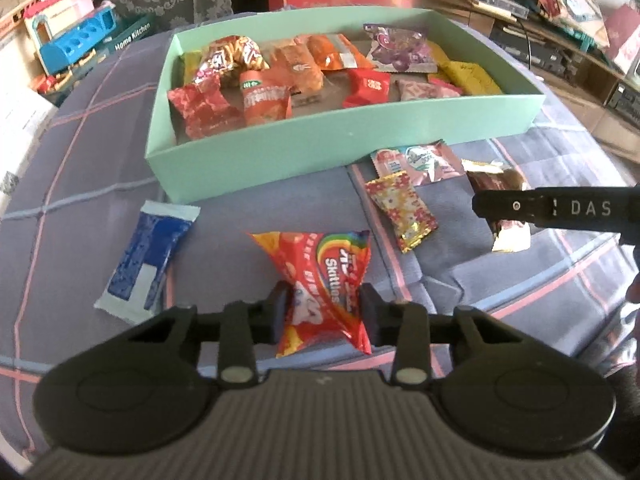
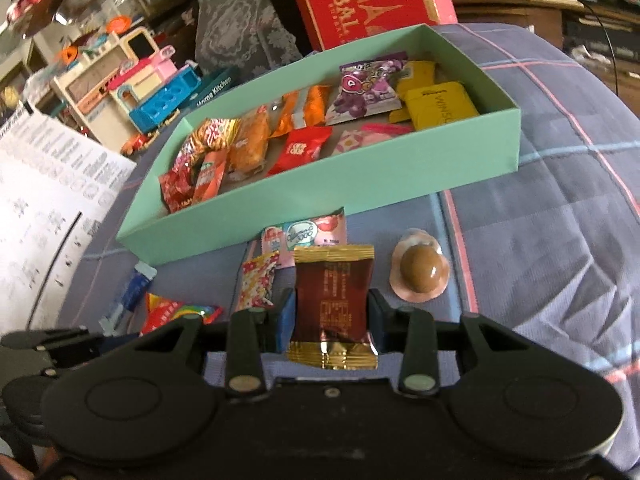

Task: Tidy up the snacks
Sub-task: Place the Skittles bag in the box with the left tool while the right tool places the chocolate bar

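Two tools (image 1: 323, 312) (image 2: 331, 316), each w/ packet (image 1: 325, 280) (image 2: 333, 304).

Right claw (image 2: 331, 316) is clamped on a dark red snack packet (image 2: 331, 304) with gold ends. A round chocolate candy (image 2: 420, 276) sits just beside it on the plaid bedspread (image 2: 540, 200), mint green box (image 2: 280, 204) of snacks behind.

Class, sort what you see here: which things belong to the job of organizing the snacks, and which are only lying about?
Belong to the job:
left gripper shut on Skittles packet
right gripper shut on dark red packet
green box
blue packet
flowered packet
pink packet
round brown sweet

Lying about:
toy kitchen
red carton
printed sheet
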Available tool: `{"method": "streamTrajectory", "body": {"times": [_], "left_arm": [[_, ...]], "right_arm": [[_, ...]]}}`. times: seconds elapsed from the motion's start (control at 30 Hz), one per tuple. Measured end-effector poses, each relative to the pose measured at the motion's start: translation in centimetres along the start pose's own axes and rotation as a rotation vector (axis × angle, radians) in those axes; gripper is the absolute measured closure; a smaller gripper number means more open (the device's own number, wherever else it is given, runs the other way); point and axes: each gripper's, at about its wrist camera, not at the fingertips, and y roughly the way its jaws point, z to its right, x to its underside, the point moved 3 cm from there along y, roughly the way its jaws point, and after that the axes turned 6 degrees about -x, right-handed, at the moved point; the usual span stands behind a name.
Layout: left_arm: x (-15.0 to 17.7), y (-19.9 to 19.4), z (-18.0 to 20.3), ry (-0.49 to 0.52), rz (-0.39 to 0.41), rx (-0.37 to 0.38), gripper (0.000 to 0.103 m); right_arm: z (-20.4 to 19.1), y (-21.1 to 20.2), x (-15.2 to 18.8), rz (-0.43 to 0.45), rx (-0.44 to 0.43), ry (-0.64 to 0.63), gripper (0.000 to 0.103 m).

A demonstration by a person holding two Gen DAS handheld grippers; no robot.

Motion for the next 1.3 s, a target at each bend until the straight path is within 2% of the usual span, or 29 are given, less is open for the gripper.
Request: {"method": "streamTrajectory", "body": {"times": [0.33,0.6,0.87,1.13,1.23,1.27,1.3], "left_arm": [[-0.5,-2.7,-1.1,-0.043,0.066,0.012,0.067],[-5.3,-4.8,-4.9,-0.116,0.178,-0.022,0.066],[-10.7,-2.8,-7.5,-0.172,0.209,-0.043,0.066],[-12.6,0.1,-8.1,-0.18,0.181,-0.033,0.065],[-12.8,1.1,-8.3,-0.183,0.168,-0.034,0.062],[-12.8,1.3,-8.3,-0.186,0.162,-0.033,0.058],[-12.8,1.5,-8.4,-0.191,0.158,-0.035,0.048]], "right_arm": [[-1.2,-1.8,-0.7,0.037,-0.036,0.01,0.066],[-3.6,-2.5,-4.7,0.09,-0.089,-0.014,0.066],[-6.0,0.1,-9.0,0.09,-0.108,-0.031,0.066],[-7.6,4.0,-10.8,0.045,-0.104,-0.045,0.066],[-7.7,5.3,-10.9,0.025,-0.097,-0.042,0.066],[-7.7,5.6,-11.0,0.02,-0.096,-0.043,0.066],[-7.8,5.9,-11.0,0.014,-0.095,-0.046,0.064]]}}
